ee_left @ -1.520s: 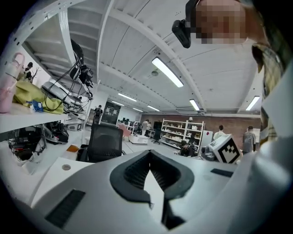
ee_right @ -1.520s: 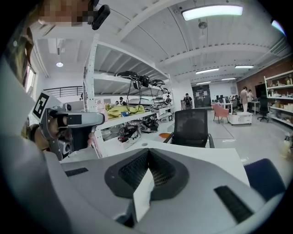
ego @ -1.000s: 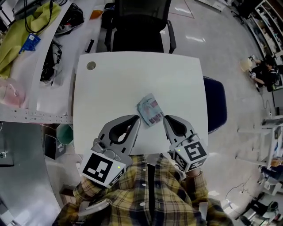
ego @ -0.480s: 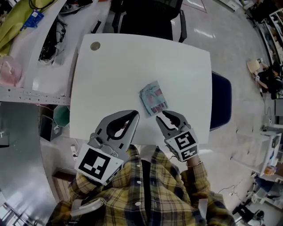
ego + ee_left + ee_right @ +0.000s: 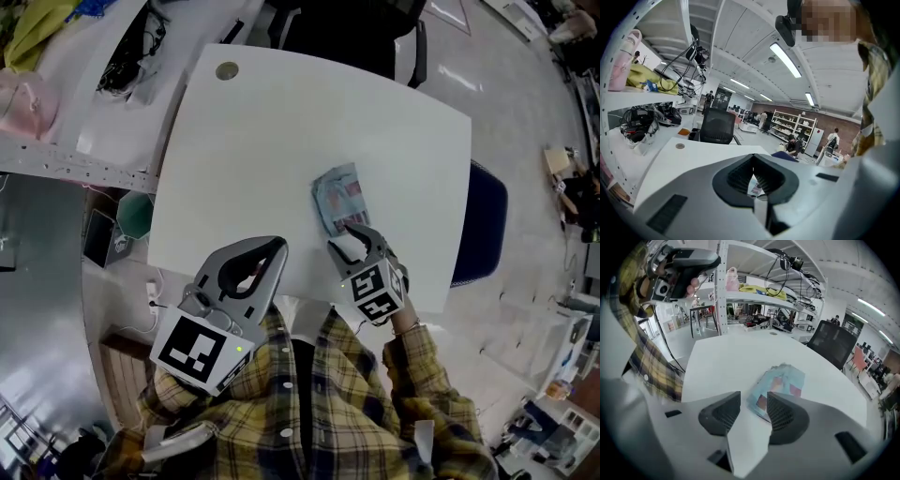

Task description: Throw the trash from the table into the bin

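A crumpled pale-blue and pink wrapper (image 5: 339,195) lies on the white table (image 5: 253,150), right of its middle. My right gripper (image 5: 345,236) points steeply down at the wrapper's near edge. Its jaws are opening; in the right gripper view the wrapper's (image 5: 785,378) near corner shows between the fingertips of the right gripper (image 5: 753,399), and the pads do not press on it. My left gripper (image 5: 277,247) hovers over the table's front edge, left of the wrapper, with its fingertips together and nothing held. The left gripper (image 5: 753,157) looks across the table top.
A black office chair (image 5: 347,28) stands at the table's far side. A dark blue rounded object (image 5: 487,220) sits below the right edge, a teal container (image 5: 136,214) below the left. A cluttered side desk (image 5: 112,66) runs along the far left.
My right gripper has dropped toward the wrapper, tilted downward, and its jaws have gone from shut to open. The left gripper has sunk a little near the front edge.
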`<action>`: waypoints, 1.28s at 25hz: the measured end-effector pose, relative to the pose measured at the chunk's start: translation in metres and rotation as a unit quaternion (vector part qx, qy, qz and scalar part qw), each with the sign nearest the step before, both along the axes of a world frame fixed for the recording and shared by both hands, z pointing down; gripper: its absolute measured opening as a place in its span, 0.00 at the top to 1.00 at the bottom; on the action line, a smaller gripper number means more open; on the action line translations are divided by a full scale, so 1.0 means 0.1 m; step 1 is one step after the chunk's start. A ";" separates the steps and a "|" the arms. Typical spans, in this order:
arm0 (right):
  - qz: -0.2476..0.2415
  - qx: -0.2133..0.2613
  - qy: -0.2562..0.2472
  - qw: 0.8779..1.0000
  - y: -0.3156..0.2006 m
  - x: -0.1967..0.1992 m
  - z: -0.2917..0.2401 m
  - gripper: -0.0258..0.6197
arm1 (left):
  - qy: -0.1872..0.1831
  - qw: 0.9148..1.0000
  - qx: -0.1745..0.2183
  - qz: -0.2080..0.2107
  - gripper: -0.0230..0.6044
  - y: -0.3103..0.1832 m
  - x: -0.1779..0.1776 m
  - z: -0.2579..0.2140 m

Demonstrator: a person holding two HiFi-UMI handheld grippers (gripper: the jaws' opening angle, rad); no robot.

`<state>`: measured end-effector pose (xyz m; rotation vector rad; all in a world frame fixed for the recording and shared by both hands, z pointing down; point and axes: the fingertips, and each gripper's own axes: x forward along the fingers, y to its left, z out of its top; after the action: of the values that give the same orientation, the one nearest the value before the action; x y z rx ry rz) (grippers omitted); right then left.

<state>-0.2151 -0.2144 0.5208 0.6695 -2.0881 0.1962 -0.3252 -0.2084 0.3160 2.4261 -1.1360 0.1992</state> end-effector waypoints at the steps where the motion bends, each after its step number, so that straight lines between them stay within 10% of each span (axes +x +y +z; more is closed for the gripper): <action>1: -0.007 0.002 0.006 1.000 0.00 0.00 0.05 0.72 | 0.000 1.000 -0.003 -0.003 0.95 0.01 0.00 0.02; 14: -0.014 0.002 0.039 0.999 -0.04 -0.02 0.35 0.73 | 0.010 1.000 -0.020 -0.007 0.95 0.05 0.04 0.13; 20: -0.006 0.023 0.052 0.998 -0.07 0.01 0.37 0.89 | 0.010 1.000 -0.018 -0.012 0.95 0.03 -0.02 0.12; 32: 0.059 0.001 -0.013 0.998 -0.18 -0.06 -0.04 0.96 | 0.026 1.000 -0.002 0.004 0.95 -0.08 -0.05 0.00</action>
<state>-0.2213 -0.2323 0.5165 0.7961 -2.0753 0.2714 -0.3307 -0.2163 0.3163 2.4180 -1.1012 0.1405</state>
